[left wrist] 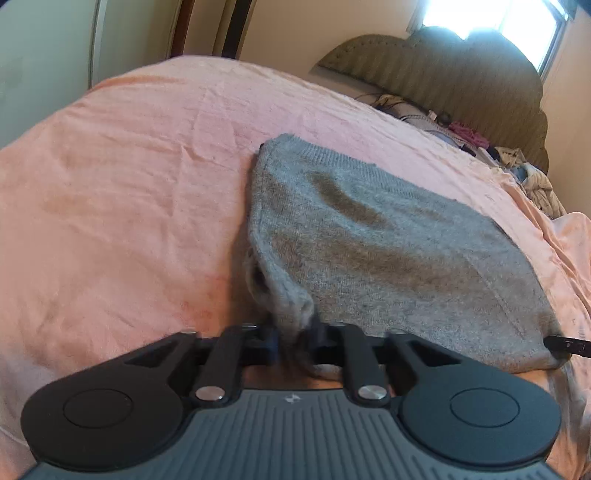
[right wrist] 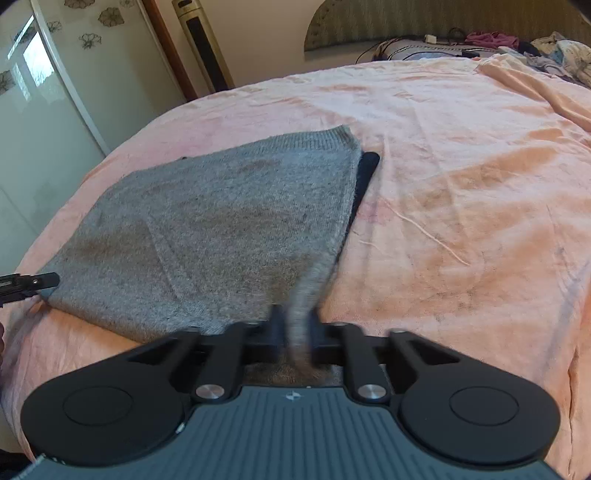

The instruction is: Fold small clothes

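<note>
Two grippers: each is clamped on a near corner of one grey knitted garment.
Left gripper (left wrist: 295,338): jaws drawn narrow, a bunched fold of grey knit pinched between the pads; its dark tip also shows at the left edge of the right wrist view.
Right gripper (right wrist: 295,328): jaws equally narrow, a strip of the same knit rising between the pads; its dark tip shows at the right edge of the left wrist view, against the garment's corner.
Grey knitted garment (left wrist: 388,243): lies mostly flat on the bed, ribbed hem at the far end, both near corners gathered up into the grippers.
Dark strip (right wrist: 364,181): a narrow black piece peeks out along the garment's right edge, partly under it; what it is cannot be told.
Pink bedsheet (left wrist: 129,184): wrinkled, covers the whole bed beneath the garment.
Pile of clothes (left wrist: 517,162): loose mixed fabrics at the far end of the bed, well apart from the garment.
Headboard (left wrist: 461,74): padded, olive-green, scalloped top, behind the pile.
Window (left wrist: 498,18): bright, above the headboard.
</note>
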Demonstrator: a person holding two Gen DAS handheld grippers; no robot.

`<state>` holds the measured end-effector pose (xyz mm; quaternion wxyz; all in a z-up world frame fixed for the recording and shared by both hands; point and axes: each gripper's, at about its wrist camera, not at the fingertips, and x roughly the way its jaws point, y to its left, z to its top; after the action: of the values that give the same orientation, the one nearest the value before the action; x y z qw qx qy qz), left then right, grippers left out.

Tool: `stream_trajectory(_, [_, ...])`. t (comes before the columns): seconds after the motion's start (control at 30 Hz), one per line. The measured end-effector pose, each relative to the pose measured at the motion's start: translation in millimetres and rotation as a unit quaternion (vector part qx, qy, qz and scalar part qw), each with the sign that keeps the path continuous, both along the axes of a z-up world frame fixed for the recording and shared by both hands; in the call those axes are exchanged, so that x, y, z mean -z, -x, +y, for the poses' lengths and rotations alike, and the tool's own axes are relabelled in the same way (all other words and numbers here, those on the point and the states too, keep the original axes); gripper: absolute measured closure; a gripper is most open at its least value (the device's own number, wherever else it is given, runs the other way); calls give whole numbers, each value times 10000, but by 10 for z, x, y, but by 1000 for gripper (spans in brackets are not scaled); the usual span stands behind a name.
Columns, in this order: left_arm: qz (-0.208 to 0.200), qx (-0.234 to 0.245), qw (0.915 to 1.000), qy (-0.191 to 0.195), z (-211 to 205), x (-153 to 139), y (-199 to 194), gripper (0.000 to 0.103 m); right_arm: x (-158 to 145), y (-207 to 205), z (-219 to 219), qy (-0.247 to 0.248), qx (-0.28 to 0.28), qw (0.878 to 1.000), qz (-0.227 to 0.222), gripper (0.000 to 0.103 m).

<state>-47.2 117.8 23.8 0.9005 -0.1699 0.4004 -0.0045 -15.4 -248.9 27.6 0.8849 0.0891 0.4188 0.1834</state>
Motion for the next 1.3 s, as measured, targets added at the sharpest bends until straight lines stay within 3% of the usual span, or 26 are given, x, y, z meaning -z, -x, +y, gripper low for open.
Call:
stream_trajectory(0.03, [68, -44, 9999, 107, 45, -22, -1, 91, -46, 24, -50, 7, 12, 10000, -57, 90])
stream_trajectory(0.1, [30, 39, 9999, -162, 50, -84, 59, 91, -74, 77, -145, 63, 118, 9999, -85, 93])
stream_trajectory(0.17, [115, 108, 9995, -262, 67, -18, 92, 91, 65, 101, -238, 40, 248, 9996, 101, 93])
stream_trajectory(0.23, [-32, 176, 9994, -296, 60, -10, 152, 88, 116, 147, -269, -181, 354, 9992, -31, 91])
stream_trajectory(0.27, [-59, 149, 9998, -141, 79, -30, 180, 86, 99, 147, -296, -361, 382, 9986, 34, 76])
stream_trajectory(0.3, [-95, 102, 9998, 117, 118, -46, 211, 83, 76, 151, -323, -564, 429, 9974, 107, 53])
stream_trajectory(0.33, [-105, 61, 9992, 382, 159, -52, 249, 72, 34, 184, -375, -846, 565, 9947, 115, 40])
stream_trajectory(0.37, [-123, -1, 9975, 692, 201, -47, 301, 51, -3, 236, -409, -1048, 652, 9923, 52, 18])
stream_trajectory(0.4, [-160, -145, 9948, 994, 238, -28, 357, 37, -28, 265, -424, -1182, 664, 9908, 48, 14])
stream_trajectory(0.43, [-210, -390, 9895, 1379, 281, 18, 432, 20, -38, 290, -446, -1333, 684, 9886, 134, 15])
stream_trajectory(0.5, [-221, -748, 9726, 2192, 343, 141, 528, 19, 12, 314, -501, -1770, 807, 9798, 475, 18])
stream_trajectory(0.6, [-413, -1183, 9449, 3023, 349, 285, 564, 19, 231, 339, -501, -2703, 921, 9533, 987, 19])
stream_trajectory(0.67, [-541, -1442, 9334, 3241, 298, 326, 493, 19, 335, 311, -407, -2962, 1102, 9441, 935, 19])
stream_trajectory(0.73, [-597, -1609, 9276, 3317, 243, 342, 383, 19, 360, 242, -341, -3116, 1506, 9353, 744, 19])
stream_trajectory(0.83, [-539, -1747, 9331, 3096, 157, 302, 202, 21, 379, 123, -192, -3168, 1908, 9280, 446, 19])
stream_trajectory(0.87, [-519, -1737, 9378, 2960, 136, 280, 158, 36, 392, 79, -132, -3067, 1944, 9310, 370, 29])
stream_trajectory(0.9, [-423, -1704, 9428, 2835, 121, 277, 115, 54, 417, 33, -84, -2986, 1918, 9341, 394, 59])
stream_trajectory(0.93, [-140, -1627, 9499, 2664, 110, 299, 43, 90, 474, -29, -64, -3001, 1812, 9349, 555, 78])
stream_trajectory(0.97, [89, -1586, 9534, 2566, 112, 335, 4, 98, 537, -58, -77, -3078, 1803, 9320, 649, 90])
stream_trajectory(1.17, [-435, -1194, 9664, 2234, 161, 59, 378, 99, 297, 218, -236, -3120, 1373, 9398, 239, 91])
stream_trajectory(1.27, [-190, -1068, 9745, 1965, 209, 153, 411, 98, 358, 263, -277, -2919, 1199, 9473, 549, 90])
stream_trajectory(1.3, [-27, -1133, 9754, 1892, 233, 241, 400, 97, 426, 239, -258, -2748, 1209, 9511, 723, 83])
